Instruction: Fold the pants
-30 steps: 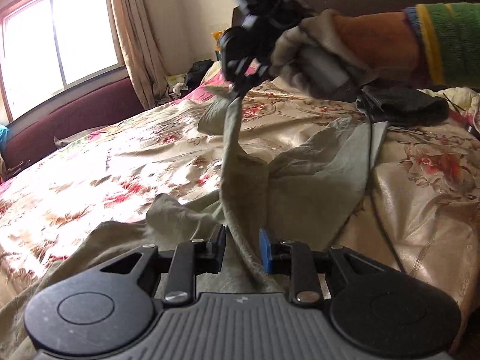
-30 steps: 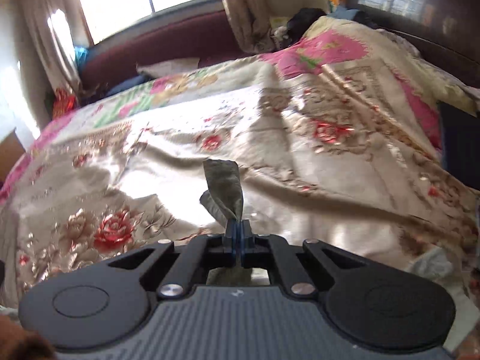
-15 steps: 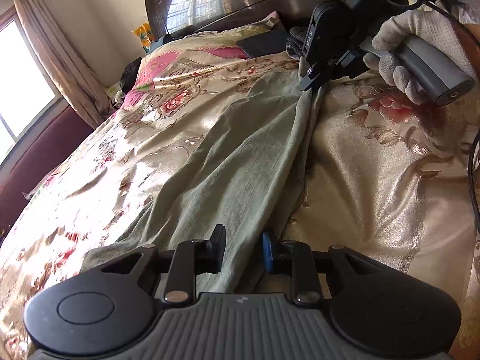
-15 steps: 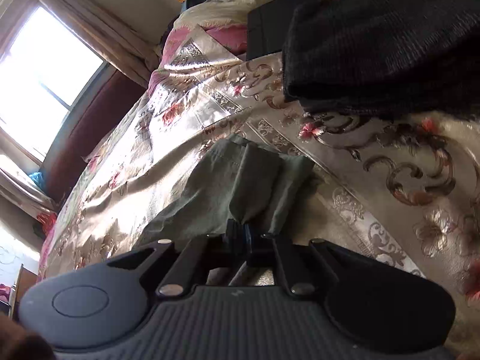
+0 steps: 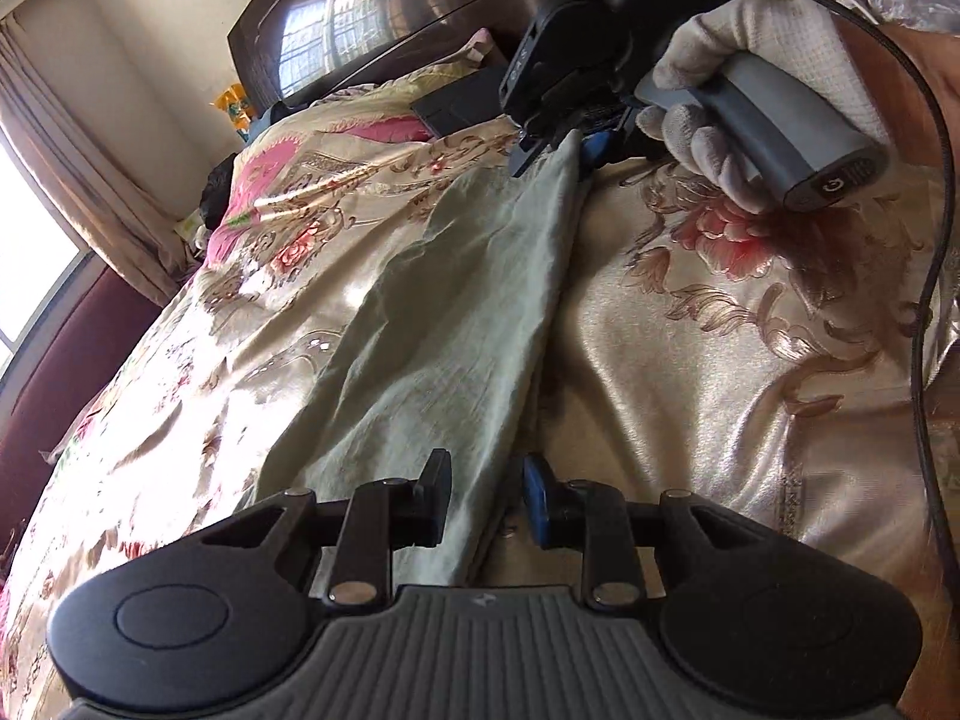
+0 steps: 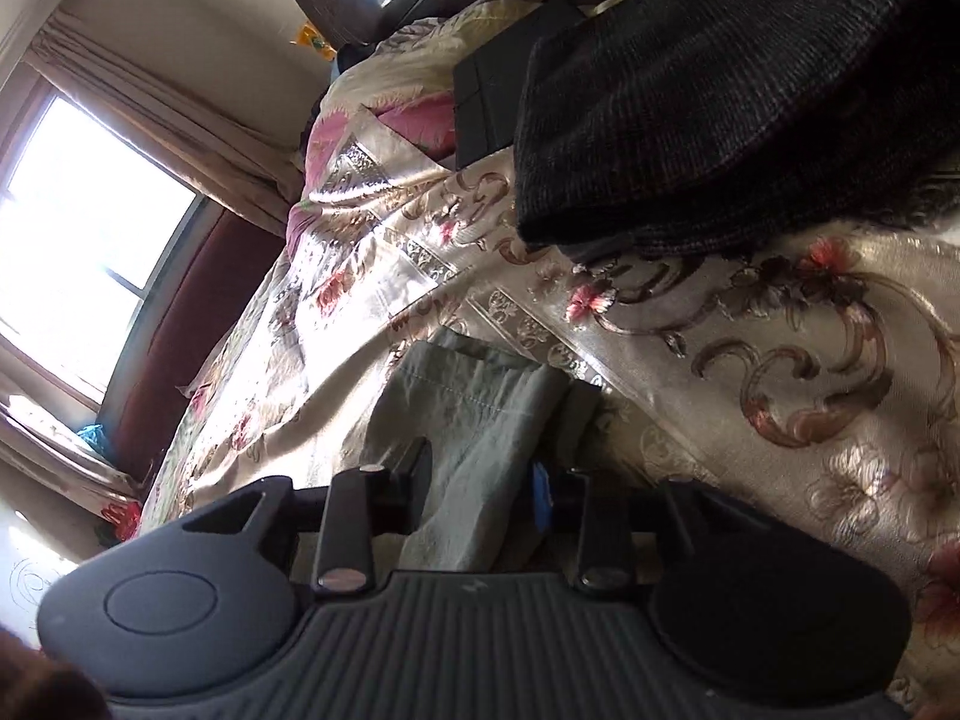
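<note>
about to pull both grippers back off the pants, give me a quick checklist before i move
1. Right gripper open, released: ok.
2. Left gripper open: ok.
3. Pants laid long and flat on the bedspread: ok.
4. Cloth free of both sets of fingers: cannot tell, it lies between them.
5. Pants end clear of the dark knit garment: ok.
6. Leg edges aligned underneath: cannot tell.

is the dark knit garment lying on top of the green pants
No, in the right wrist view the dark knit garment lies apart on the bedspread, beyond the green pants.
</note>
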Demonstrator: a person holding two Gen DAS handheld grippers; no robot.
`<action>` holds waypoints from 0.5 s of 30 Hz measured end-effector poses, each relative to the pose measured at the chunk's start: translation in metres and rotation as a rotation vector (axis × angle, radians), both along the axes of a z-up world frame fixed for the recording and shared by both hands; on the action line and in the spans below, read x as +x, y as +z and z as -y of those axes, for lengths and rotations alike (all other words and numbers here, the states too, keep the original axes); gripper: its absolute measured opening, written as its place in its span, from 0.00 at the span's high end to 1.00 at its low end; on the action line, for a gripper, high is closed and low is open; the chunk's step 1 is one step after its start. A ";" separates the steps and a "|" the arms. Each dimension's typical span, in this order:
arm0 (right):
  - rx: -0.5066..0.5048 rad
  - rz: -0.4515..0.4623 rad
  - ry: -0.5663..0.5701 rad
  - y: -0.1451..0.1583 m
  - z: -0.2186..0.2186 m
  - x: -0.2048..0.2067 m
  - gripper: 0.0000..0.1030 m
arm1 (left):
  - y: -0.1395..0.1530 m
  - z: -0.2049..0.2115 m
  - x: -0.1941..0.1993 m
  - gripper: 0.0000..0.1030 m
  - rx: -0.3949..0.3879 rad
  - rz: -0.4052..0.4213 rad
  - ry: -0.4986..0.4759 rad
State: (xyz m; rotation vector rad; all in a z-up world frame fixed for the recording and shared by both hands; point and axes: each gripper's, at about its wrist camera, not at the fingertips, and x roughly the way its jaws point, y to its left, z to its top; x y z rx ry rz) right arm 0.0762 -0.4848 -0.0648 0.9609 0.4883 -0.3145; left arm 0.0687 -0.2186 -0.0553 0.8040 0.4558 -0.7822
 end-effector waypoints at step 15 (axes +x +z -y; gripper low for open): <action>0.022 0.020 -0.030 -0.004 0.011 -0.022 0.84 | -0.008 0.011 0.005 0.59 0.007 -0.003 0.005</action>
